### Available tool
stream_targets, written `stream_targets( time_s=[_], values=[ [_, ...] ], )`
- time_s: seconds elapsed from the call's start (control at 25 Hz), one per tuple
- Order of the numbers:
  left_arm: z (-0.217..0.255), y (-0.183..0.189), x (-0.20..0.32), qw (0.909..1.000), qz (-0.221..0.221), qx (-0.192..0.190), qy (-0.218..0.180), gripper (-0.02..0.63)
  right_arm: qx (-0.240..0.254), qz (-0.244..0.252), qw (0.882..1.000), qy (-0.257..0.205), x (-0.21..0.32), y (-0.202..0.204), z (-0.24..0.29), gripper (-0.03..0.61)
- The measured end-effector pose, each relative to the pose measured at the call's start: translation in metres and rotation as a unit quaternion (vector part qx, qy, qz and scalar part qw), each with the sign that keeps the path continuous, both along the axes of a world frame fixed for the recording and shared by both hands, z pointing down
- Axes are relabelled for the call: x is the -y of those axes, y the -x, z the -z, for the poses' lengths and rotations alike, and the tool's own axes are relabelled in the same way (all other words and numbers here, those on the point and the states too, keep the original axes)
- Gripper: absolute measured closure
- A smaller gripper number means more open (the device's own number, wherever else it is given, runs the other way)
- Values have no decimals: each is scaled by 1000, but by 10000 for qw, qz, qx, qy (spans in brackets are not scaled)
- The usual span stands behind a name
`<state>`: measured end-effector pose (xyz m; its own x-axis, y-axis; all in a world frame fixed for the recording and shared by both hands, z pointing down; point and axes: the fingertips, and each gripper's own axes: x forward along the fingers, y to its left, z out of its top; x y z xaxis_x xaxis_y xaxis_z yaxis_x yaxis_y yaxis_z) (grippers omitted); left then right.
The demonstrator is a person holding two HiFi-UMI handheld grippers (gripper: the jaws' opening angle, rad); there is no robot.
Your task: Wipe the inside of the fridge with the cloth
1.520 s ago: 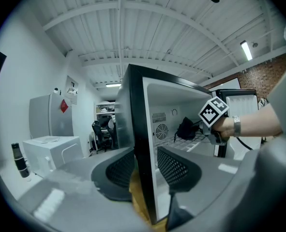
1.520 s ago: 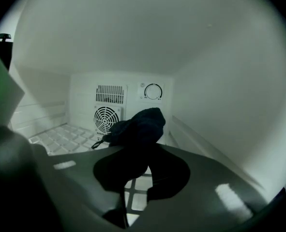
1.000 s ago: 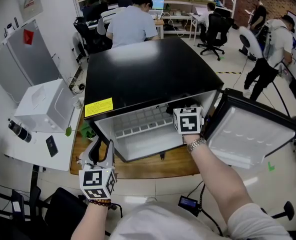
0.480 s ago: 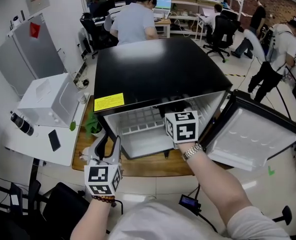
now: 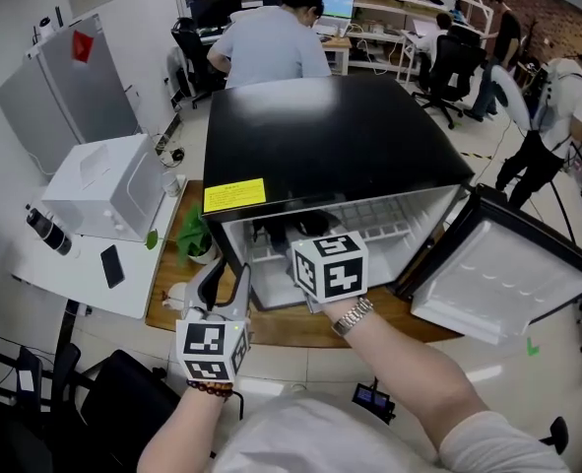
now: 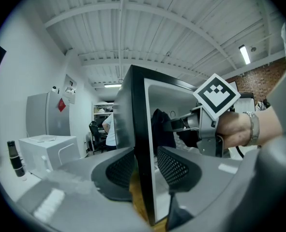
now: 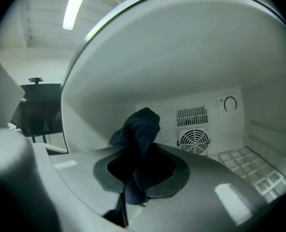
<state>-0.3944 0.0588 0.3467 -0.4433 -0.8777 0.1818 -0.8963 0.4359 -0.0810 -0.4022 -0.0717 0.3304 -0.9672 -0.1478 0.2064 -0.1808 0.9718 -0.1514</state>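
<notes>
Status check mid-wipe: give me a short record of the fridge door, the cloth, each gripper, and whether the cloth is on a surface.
fridge: black, compartment facing the person
door: swung wide open, on the person's right
cloth: dark, bunched, pinched in the jaws
right gripper: inside the compartment, shut on the cloth, aimed at the rear wall's fan vent
left gripper: at the fridge's left side wall, whose front edge stands between its jaws; unclear whether the pads press on it
cloth contact: no surface contact visible

White appliance [image 5: 103, 190], phone [image 5: 112, 265], plant [image 5: 194, 233]
</notes>
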Motion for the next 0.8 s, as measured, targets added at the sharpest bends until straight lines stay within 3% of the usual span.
stream_targets(
  time_s=[0.24, 0.36, 0.52, 0.8],
  values=[
    [-1, 0, 0, 10000, -16, 10, 13, 472, 179, 333, 9952, 906, -26, 12, -7, 522],
    [-1, 0, 0, 10000, -12, 16, 13, 472, 119, 336, 9937, 1062, -26, 14, -17, 522],
    [-1, 0, -1, 10000, 7, 23, 14, 472, -178, 245, 9963, 800, -21, 11, -36, 523],
    [1, 1, -1, 10000, 37, 28, -27, 472, -680, 31, 9975, -196, -11, 0, -51, 522]
  ],
)
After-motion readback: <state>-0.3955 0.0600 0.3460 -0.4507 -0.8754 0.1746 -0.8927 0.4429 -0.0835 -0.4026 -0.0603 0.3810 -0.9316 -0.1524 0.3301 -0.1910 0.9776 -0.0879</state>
